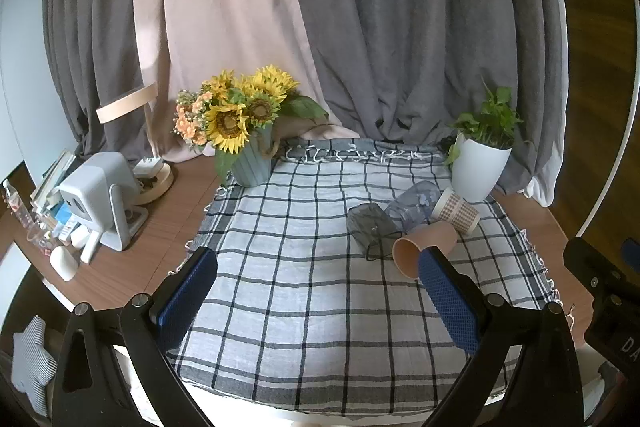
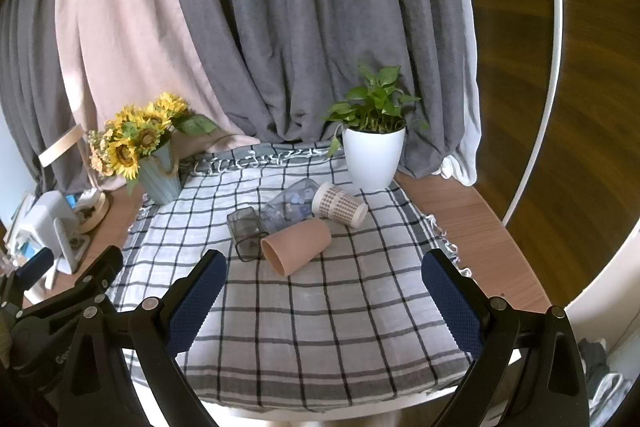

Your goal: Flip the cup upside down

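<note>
Several cups lie on their sides on the checked cloth (image 2: pixel 320 315): a pink cup (image 2: pixel 298 245) (image 1: pixel 432 241) nearest, mouth toward me; a smoky square cup (image 2: pixel 246 231) (image 1: pixel 372 231) to its left; a clear patterned cup (image 2: pixel 290 207) (image 1: pixel 414 203) behind; a checked paper cup (image 2: pixel 340 205) (image 1: pixel 456 213) at the right. My left gripper (image 1: pixel 320 271) is open and empty, its right fingertip just in front of the pink cup. My right gripper (image 2: pixel 324 271) is open and empty, short of the cups.
A sunflower vase (image 2: pixel 160 175) (image 1: pixel 252 163) stands at the cloth's far left corner, a white plant pot (image 2: pixel 374 159) (image 1: pixel 478 167) at the far right behind the cups. A lamp (image 1: pixel 132 131), a white device (image 1: pixel 102 195) and small items crowd the table's left side. Curtains hang behind.
</note>
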Available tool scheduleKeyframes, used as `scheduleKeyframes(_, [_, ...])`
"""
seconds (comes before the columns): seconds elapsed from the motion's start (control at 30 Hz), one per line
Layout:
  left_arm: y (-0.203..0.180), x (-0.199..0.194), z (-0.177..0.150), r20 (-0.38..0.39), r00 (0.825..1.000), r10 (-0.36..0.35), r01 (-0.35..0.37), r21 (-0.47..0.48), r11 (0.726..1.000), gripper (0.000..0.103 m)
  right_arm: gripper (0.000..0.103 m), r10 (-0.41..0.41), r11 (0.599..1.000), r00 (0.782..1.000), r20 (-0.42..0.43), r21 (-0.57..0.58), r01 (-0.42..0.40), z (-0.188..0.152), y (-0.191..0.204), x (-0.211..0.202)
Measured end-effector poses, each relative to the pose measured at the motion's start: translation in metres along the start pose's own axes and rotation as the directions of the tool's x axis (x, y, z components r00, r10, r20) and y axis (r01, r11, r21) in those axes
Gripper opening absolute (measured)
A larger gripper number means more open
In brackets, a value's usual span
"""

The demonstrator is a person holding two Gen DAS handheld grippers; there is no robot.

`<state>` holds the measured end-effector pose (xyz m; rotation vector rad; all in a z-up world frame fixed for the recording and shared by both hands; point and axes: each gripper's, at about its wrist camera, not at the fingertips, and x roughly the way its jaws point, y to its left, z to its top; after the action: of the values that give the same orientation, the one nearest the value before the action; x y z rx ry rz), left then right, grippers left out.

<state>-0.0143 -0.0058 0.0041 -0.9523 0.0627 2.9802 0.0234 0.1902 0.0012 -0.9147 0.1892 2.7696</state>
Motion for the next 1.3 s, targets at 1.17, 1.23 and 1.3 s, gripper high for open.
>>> scheduleKeyframes(1.17, [-0.013,0.01,-0.001,-0.021,1.0,-0.007,0.007,0.007,1.0,0.102,0.098,-0.003,1.0,1.0,-0.02,0.002,0.003,0.001,-0.004,0.012])
scheduleKeyframes(1.23, [-0.015,0.014,-0.002,-0.033,0.999,-0.005,0.005,0.004,1.0,0.102,0.098,0.001,1.0,1.0,-0.03,0.004,-0.001,0.001,-0.007,0.017])
scheduleKeyframes(1.3, [-0.02,0.022,-0.002,-0.054,0.999,-0.003,0.002,-0.007,1.0,0.102,0.098,0.009,1.0,0.999,-0.048,0.004,-0.009,0.002,-0.011,0.025])
